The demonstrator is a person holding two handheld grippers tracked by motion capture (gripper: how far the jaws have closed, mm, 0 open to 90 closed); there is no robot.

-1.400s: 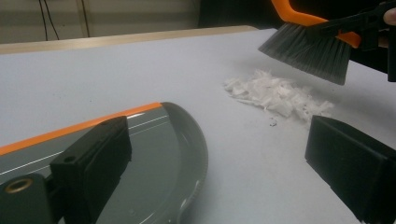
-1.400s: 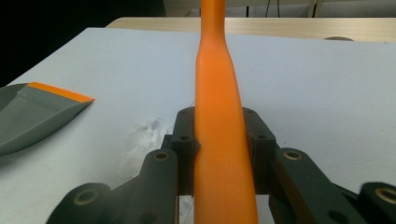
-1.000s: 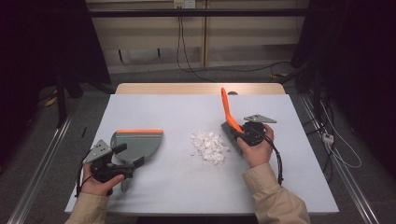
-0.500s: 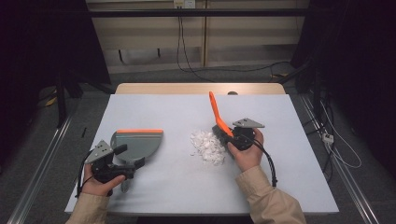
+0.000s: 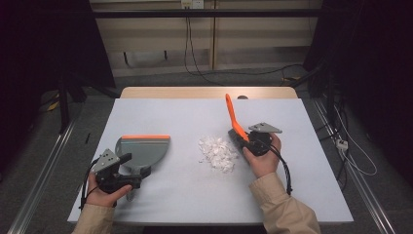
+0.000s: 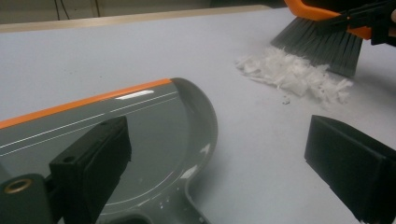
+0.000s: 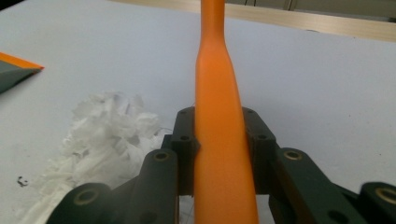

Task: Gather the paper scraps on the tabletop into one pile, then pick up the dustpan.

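Note:
A grey dustpan (image 5: 143,148) with an orange lip lies flat on the left of the table. My left gripper (image 5: 130,165) sits at its handle end. Its jaws stand wide apart around the pan's rear (image 6: 154,121) without pressing on it. A pile of white paper shreds (image 5: 216,152) lies mid-table, between pan and brush. My right gripper (image 5: 246,139) is shut on the orange handle of a brush (image 5: 234,119), which slants up and away. The grey bristles (image 6: 322,46) rest on the table at the pile's right edge, against the shreds (image 6: 294,74).
The pale grey table (image 5: 195,112) has a wooden strip along its far edge. Bare surface lies in front of and behind the pile. Metal rails run along the floor on both sides, and cables lie on the floor at the back and right.
My right gripper has shifted the brush a little to the left, bringing the bristles up to the pile of shreds. The left gripper and dustpan have stayed put.

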